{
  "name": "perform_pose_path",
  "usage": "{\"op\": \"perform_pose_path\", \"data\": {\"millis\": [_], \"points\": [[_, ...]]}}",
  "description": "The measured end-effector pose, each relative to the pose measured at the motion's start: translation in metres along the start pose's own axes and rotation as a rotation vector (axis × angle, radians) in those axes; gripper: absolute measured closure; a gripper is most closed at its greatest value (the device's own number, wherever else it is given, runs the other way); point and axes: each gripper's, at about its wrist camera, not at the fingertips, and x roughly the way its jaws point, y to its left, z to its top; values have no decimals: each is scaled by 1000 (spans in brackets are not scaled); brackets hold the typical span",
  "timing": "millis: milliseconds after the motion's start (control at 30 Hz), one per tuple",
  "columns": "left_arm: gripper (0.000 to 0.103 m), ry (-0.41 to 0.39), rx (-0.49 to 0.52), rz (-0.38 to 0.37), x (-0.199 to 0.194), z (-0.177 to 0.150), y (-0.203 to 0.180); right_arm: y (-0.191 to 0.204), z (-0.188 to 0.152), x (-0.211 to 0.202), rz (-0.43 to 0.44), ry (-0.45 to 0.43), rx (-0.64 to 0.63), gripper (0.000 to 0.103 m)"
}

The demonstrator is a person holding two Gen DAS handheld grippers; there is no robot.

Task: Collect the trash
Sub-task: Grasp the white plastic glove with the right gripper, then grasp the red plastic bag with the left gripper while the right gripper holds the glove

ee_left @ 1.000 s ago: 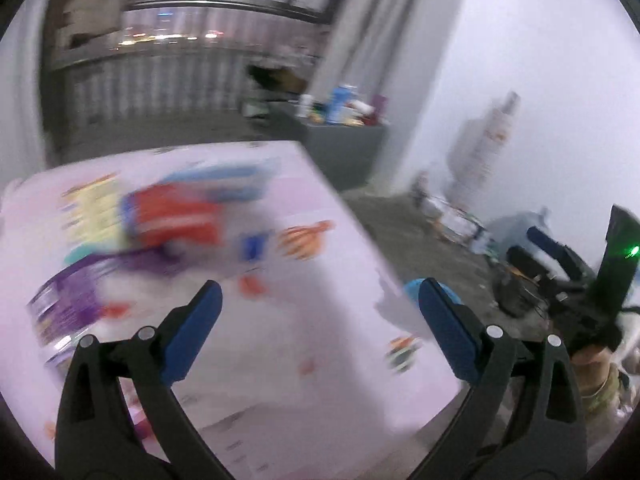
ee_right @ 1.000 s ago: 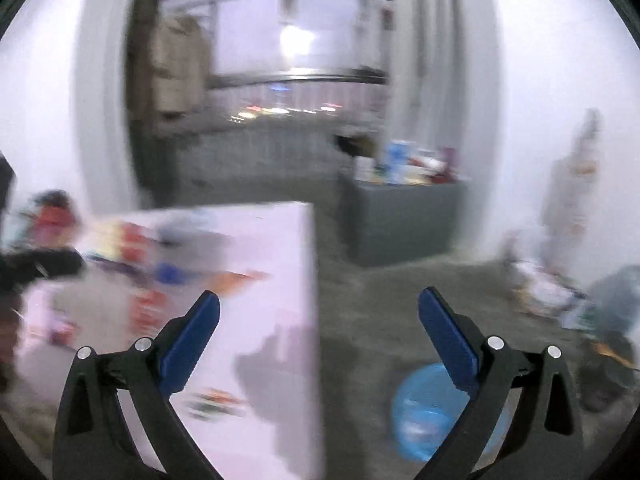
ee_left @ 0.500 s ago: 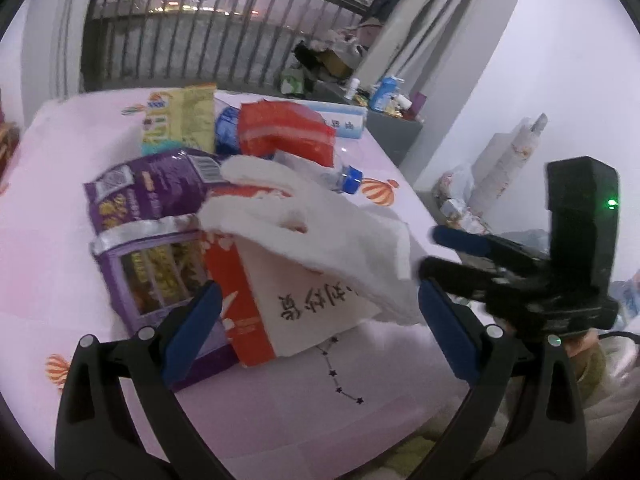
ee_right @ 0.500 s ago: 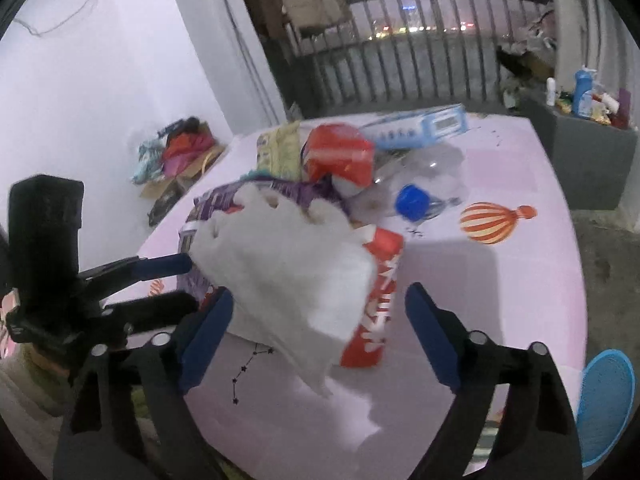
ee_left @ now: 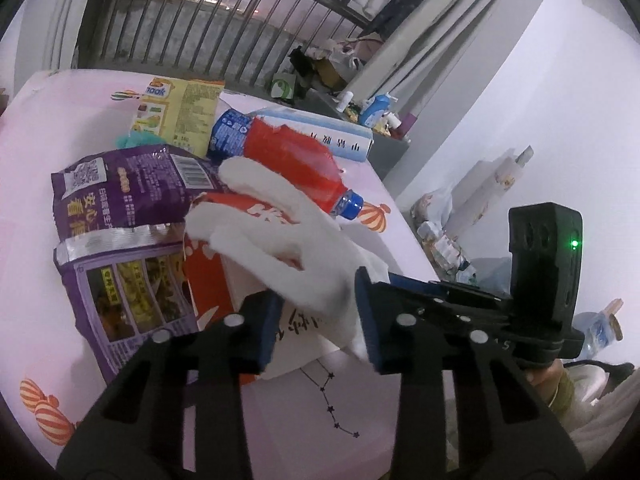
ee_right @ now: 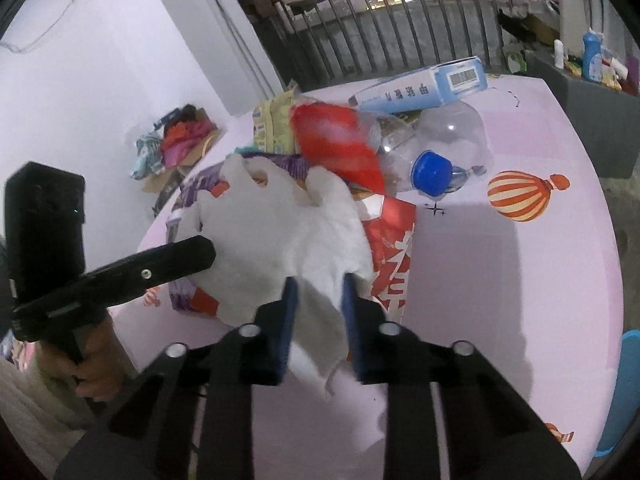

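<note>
A white glove is seen draped over a pile of trash on the table, which is covered with a pink cloth printed with striped balloons. In the left wrist view, the left claw is drawn narrow, and the glove's cuff lies between its blue pads; whether the pads actually press on the cloth cannot be told from this view. In the right wrist view, the right claw is narrowed onto the glove, whose cuff edge is pinched between the pads at about 6 o'clock of the glove. The left claw is shown there reaching in from 9 o'clock, its dark tip touching the glove's side.

Under the glove, a red and white carton is found, with a purple snack bag just beside it at 9 o'clock. A crushed clear bottle with a red label and a blue cap lies beyond the glove at 12 o'clock. A long blue and white box and a yellow packet rest further back. A blue bin is visible at the table's edge at 4 o'clock.
</note>
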Motion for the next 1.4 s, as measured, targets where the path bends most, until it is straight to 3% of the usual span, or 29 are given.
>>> {"op": "perform_pose_path", "data": {"millis": [167, 467, 700, 833, 1033, 1133, 1400], "points": [[83, -30, 29, -42, -6, 4, -10, -8, -1, -15, 43, -40, 44, 96], [88, -53, 90, -123, -10, 5, -38, -28, -11, -54, 108, -136, 128, 97], [88, -25, 87, -135, -7, 1, -41, -60, -20, -73, 199, -206, 281, 98], [88, -32, 68, -137, -7, 4, -38, -70, -24, -74, 183, -223, 315, 98], [88, -47, 72, -100, -7, 12, -34, -90, -22, -89, 158, -308, 364, 98], [88, -45, 73, -44, -3, 18, -30, -105, -25, -94, 135, -329, 405, 98], [88, -32, 44, 89, 10, 44, -14, -115, -29, -72, 83, -266, 410, 98]]}}
